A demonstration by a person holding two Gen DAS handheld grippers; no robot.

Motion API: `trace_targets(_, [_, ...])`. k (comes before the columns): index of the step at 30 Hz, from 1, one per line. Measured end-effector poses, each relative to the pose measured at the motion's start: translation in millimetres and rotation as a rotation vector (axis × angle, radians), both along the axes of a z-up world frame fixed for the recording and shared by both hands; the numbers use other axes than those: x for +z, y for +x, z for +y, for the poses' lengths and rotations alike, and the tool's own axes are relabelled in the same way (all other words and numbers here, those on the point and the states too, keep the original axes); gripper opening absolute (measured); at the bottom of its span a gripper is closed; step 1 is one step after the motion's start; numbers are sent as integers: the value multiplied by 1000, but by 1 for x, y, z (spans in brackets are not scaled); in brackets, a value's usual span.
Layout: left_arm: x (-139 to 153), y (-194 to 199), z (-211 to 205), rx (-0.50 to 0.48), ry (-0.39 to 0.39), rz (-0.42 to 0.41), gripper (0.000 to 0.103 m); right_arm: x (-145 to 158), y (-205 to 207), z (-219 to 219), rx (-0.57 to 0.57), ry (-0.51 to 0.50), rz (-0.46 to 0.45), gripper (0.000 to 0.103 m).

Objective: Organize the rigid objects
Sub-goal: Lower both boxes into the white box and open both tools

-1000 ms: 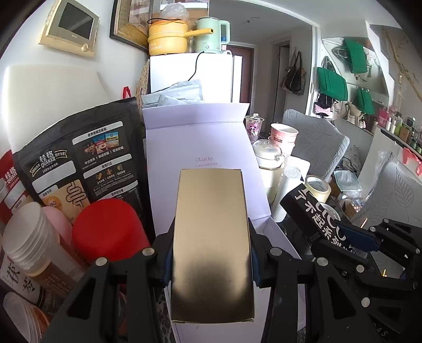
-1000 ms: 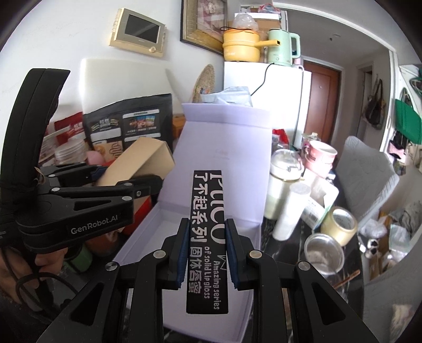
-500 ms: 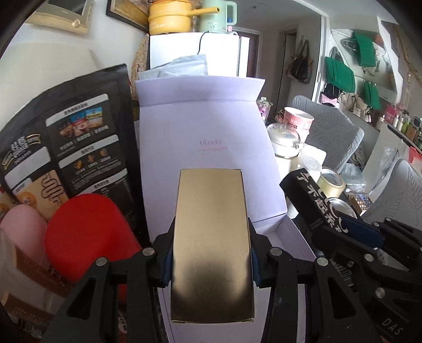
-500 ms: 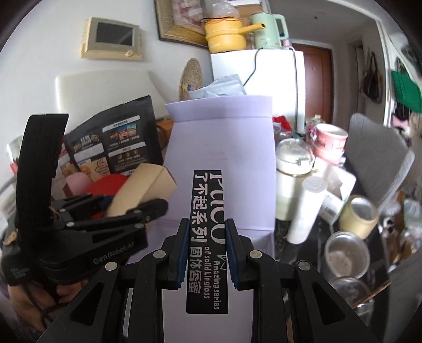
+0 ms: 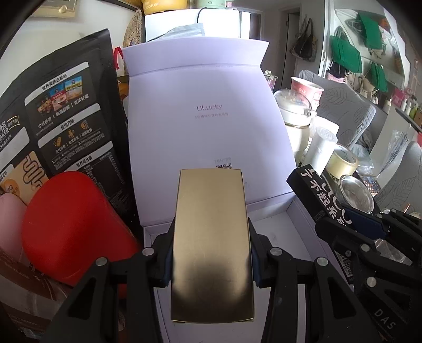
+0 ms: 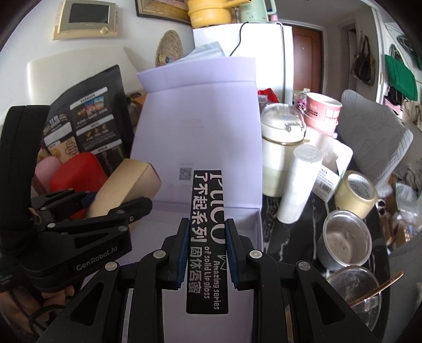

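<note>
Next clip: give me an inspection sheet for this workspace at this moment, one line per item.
Surface: dark marbled tabletop, crowded on the right side.
Job's things: gold box and black lip gloss box, both held above the open white gift box, lid standing up.
Clutter: black food pouch, red container, tape roll, white tube, lidded pot, metal cup.
Grippers: left claw shut on the gold box; right claw shut on the black lip gloss box.
Cables: black cord down the white fridge.
Surroundings: wall panel, green bags, grey chair.
</note>
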State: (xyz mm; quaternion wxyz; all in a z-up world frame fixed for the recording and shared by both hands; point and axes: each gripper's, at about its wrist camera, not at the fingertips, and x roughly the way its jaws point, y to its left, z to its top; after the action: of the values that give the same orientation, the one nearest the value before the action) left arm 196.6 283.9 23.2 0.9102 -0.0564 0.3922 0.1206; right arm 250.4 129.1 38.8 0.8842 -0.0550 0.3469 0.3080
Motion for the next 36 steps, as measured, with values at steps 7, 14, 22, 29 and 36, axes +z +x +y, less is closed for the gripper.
trace_targets(7, [-2, 2, 5, 16, -19, 32, 43, -8, 7, 1, -27, -24, 43, 26])
trace_targets(14, [-6, 3, 12, 31, -54, 84, 47, -8, 5, 3, -37, -40, 45, 46])
trace_targets(22, [8, -6, 9, 48, -24, 62, 47, 0, 2, -4, -83, -59, 15, 48])
trace_targets(29, [24, -14, 6, 44, -16, 25, 47, 12, -7, -6, -78, -49, -21, 48])
trace_targets(36, [39, -26, 5, 46, -28, -11, 47, 31, -23, -13, -88, -16, -67, 48])
